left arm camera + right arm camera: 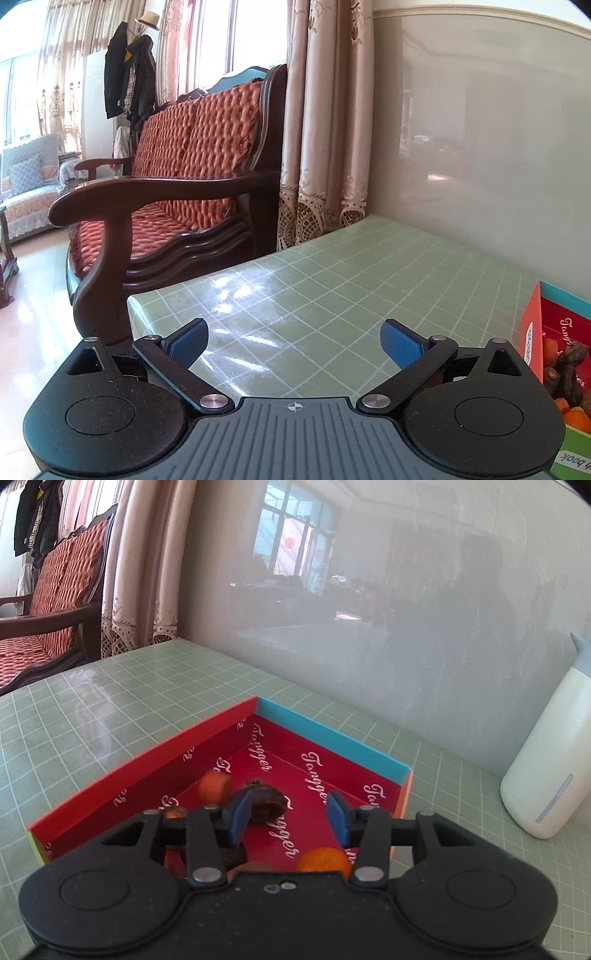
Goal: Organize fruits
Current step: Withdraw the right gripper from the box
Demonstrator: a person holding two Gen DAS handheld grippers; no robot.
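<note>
A shallow box point(147, 764) with a red printed inside and red and blue walls lies on the green checked tablecloth point(92, 709). Inside are a blurred orange chunk point(214, 788), a dark brown wrinkled piece point(267, 805) and a tangerine point(323, 860). My right gripper point(289, 818) hangs over the box, open, with nothing pressed between its blue pads; the brown piece sits just beyond the left pad. In the left wrist view, my left gripper point(294, 345) stands wide open over bare cloth. The box point(532, 332) shows at its right edge, holding dark and orange pieces point(569, 365).
A white bottle point(546, 768) stands right of the box near the glossy wall point(406, 627). A wooden sofa with orange cushions point(166, 206) and a curtain point(325, 147) lie beyond the table's left edge point(140, 306).
</note>
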